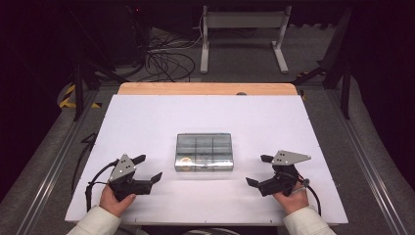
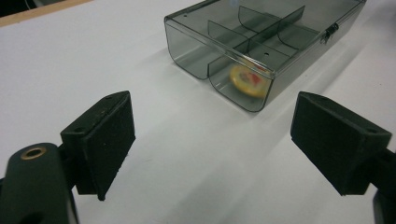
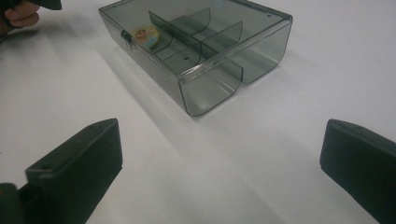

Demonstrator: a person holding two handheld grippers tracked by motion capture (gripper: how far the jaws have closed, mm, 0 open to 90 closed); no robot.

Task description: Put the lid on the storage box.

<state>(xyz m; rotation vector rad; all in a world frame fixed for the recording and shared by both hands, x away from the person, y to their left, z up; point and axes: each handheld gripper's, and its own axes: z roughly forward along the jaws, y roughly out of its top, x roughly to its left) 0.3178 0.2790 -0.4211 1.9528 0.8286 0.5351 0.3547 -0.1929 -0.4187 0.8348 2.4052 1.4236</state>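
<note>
1. One white table (image 1: 147, 117) carries everything; a smoky clear compartment box (image 1: 204, 152) sits near its middle, lid shut, latch (image 2: 330, 31) on its near long side, dividers visible through the plastic.
2. Left gripper (image 1: 147, 170) rests on the table to the left of the box, well apart from it, jaws spread wide with nothing between them.
3. Right gripper (image 1: 260, 171) rests to the right of the box, likewise well apart, jaws spread wide and empty.
4. Small round yellow disc (image 2: 250, 80) lies inside the box, in the near-left corner compartment, closest to the left gripper.
5. Step in hand, as I judge it: start of the approach. Neither gripper touches the box, and the lid looks closed.
6. Next move likely calls for one gripper to steady the box at an end wall while the other works the latch on the near side; the plastic looks slick, so a square, firm pinch is wanted.
</note>
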